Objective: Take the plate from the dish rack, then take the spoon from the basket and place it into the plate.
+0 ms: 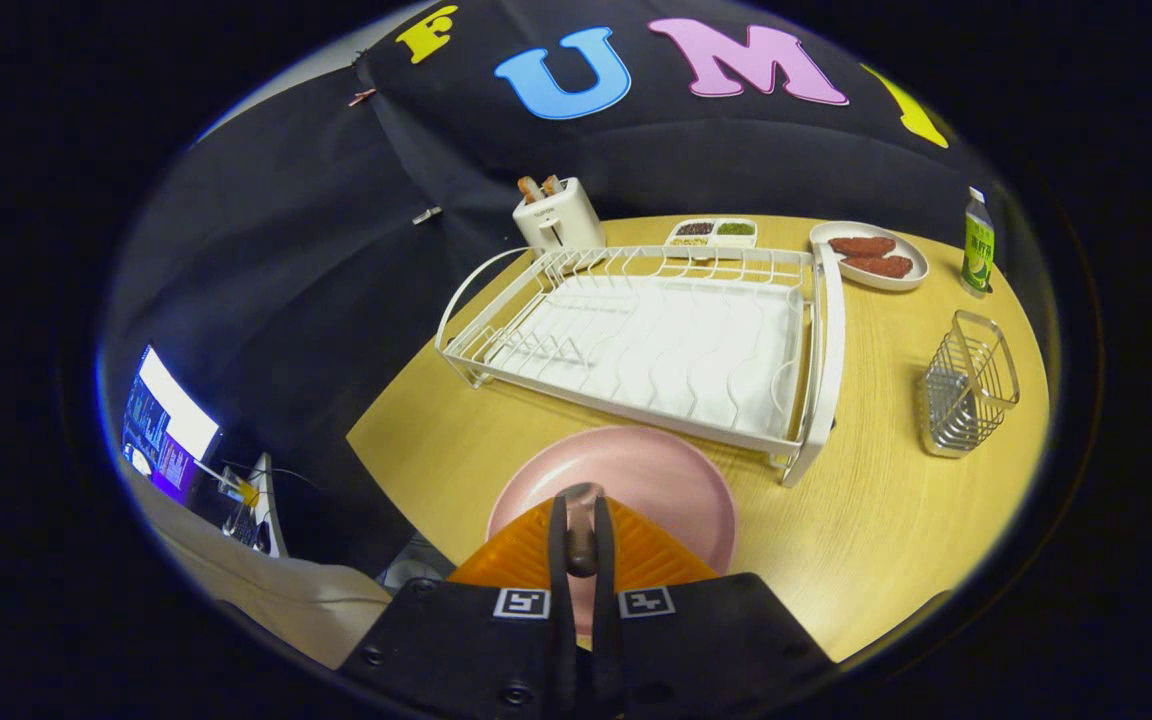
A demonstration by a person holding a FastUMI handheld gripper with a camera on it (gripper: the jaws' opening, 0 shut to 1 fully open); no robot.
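Note:
A pink plate (636, 480) lies flat on the wooden table, just in front of the white dish rack (656, 340). My gripper (581, 505) hovers over the near part of the plate. Its fingers are shut on a thin metal spoon (582, 550), whose rounded end pokes out between the fingertips above the plate. The wire basket (966, 395) stands to the right of the rack, and nothing shows inside it. No dishes stand in the rack.
Behind the rack stand a white toaster (558, 215), a small divided dish (714, 233), a plate of brown food (871, 255) and a green bottle (978, 245). The round table's edge (386, 470) drops off on the left, with a lit screen (166, 430) beyond.

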